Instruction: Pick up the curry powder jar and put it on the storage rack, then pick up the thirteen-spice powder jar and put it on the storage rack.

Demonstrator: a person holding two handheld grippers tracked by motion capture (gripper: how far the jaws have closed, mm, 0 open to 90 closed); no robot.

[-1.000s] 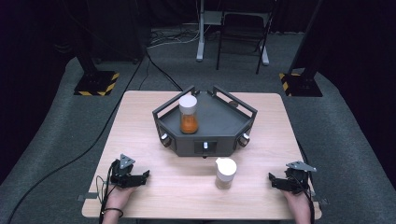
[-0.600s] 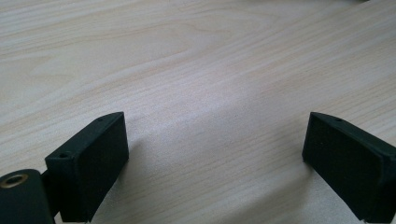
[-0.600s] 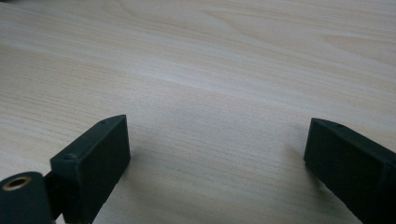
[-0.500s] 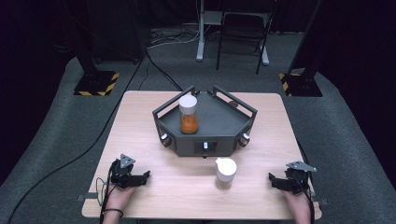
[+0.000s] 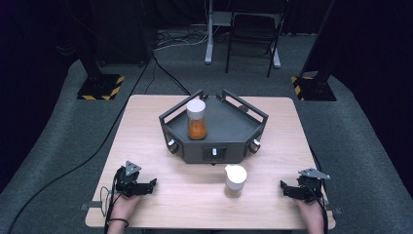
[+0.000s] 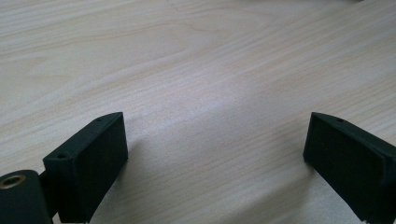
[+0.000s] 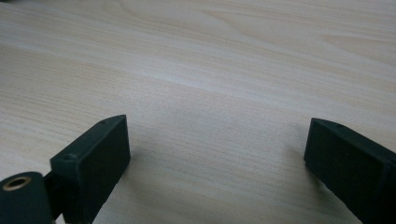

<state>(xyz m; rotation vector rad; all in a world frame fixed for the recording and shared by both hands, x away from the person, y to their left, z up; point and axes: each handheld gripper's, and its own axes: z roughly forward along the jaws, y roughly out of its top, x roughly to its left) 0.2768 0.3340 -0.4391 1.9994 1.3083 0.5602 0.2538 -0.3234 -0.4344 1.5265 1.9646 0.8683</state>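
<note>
Both grippers rest on table (image 5: 160, 126), jaws spread, empty; left gripper (image 5: 152, 184) just opened wider, right gripper (image 5: 282, 187) too. Nearest jar (image 5: 235, 180) untouched; work apparently not begun.

This looks like a lab or recording studio set up for tests, not a home. A bare light-wood table (image 5: 146, 126) stands alone on grey carpet (image 5: 63, 126), ringed by black curtains (image 5: 29, 44). Off its far corners stand 2 dark stands on bases taped with yellow-and-black hazard stripes (image 5: 100, 87), with cables (image 5: 165, 73) trailing over the floor. Behind are a metal post (image 5: 209, 34) and a dark chair (image 5: 253, 29).
</note>
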